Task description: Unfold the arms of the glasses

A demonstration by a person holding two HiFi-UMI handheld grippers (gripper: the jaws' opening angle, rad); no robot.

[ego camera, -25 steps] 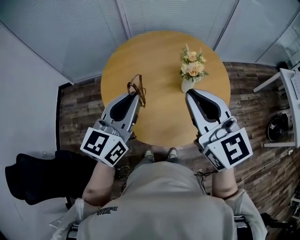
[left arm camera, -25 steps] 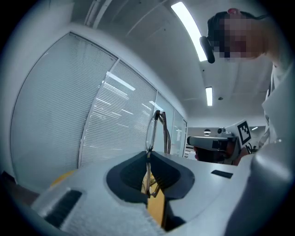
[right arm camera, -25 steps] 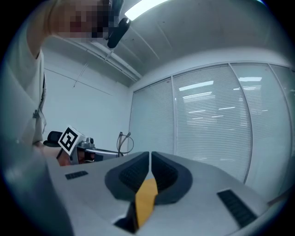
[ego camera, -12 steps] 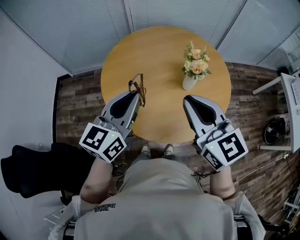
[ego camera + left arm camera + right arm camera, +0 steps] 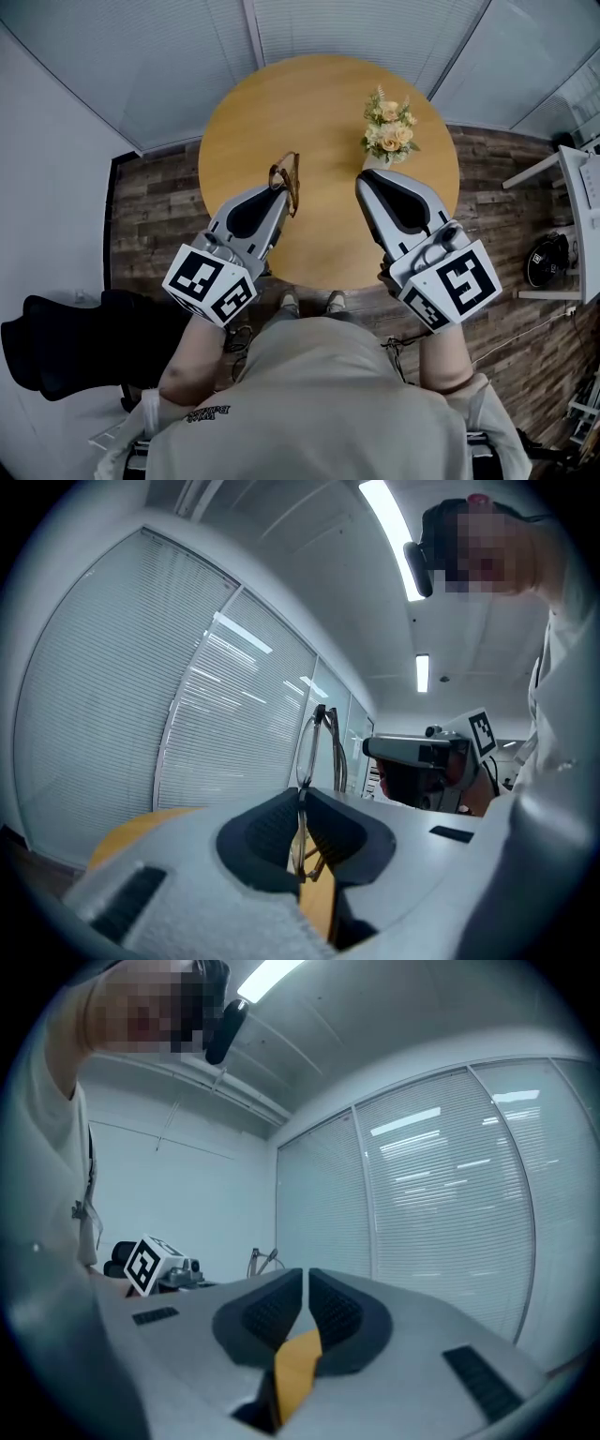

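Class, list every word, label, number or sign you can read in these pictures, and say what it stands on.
Nothing can be read with certainty.
The print on the shirt: dark, too small and blurred to read.
On the left gripper, the marker cube: black-and-white square patterns, no words.
On the right gripper, the marker cube: likewise patterns, no words.
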